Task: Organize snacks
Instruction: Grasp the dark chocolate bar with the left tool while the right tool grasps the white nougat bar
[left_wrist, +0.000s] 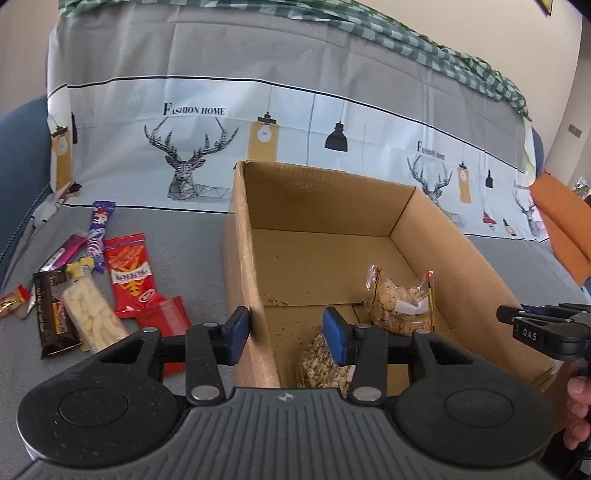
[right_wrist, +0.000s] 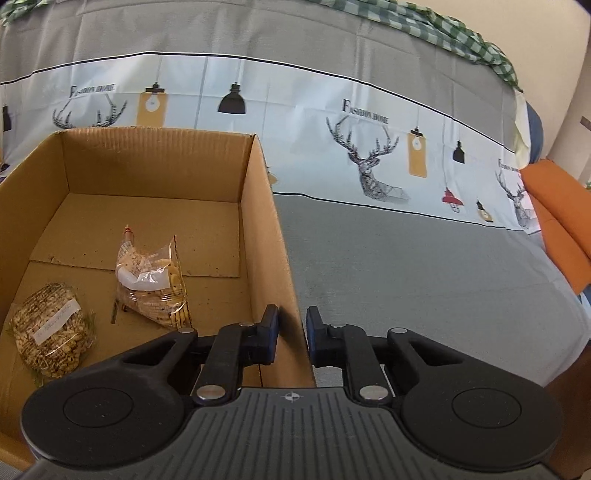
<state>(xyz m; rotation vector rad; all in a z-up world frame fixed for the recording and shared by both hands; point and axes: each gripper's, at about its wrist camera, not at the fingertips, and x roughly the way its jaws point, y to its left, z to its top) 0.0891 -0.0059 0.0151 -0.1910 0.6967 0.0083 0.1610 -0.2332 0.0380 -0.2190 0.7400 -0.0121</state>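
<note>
snacks already boxed: two clear plastic bags are being kept inside the open brown cardboard box (right_wrist: 258, 206) – a bag of pale crackers (right_wrist: 155, 280) near the middle of the floor and a bag of brown speckled puffs (right_wrist: 51, 343) in the near left corner, as the right wrist view shows it.

snacks still out: a loose pile is being left on the grey printed sofa cover (left_wrist: 155, 55) to the left of the box – a red foil packet (left_wrist: 131, 273), a clear-wrapped pale rice bar (left_wrist: 94, 314), a dark brown wrapper (left_wrist: 51, 317), a purple twisted candy stick (left_wrist: 99, 229), plus a few small bits that can't be told apart.

progress: looks like an early stage is being seen, roughly two in and most of the pile left, just a guess though.

left gripper (left_wrist: 286, 334): the box's left wall is being straddled, one blue pad on the outside right against the cardboard, the other inside with a clear gap, so nothing is being squeezed. The pile is lying just left of it, the puff bag right under the inner finger.

right gripper (right_wrist: 291, 334): the box's right wall is being pinched, pads clamped on the cardboard edge. The cracker bag is lying just left of it, apart.

likely step: the box is probably being steadied or shifted by both walls.
</note>
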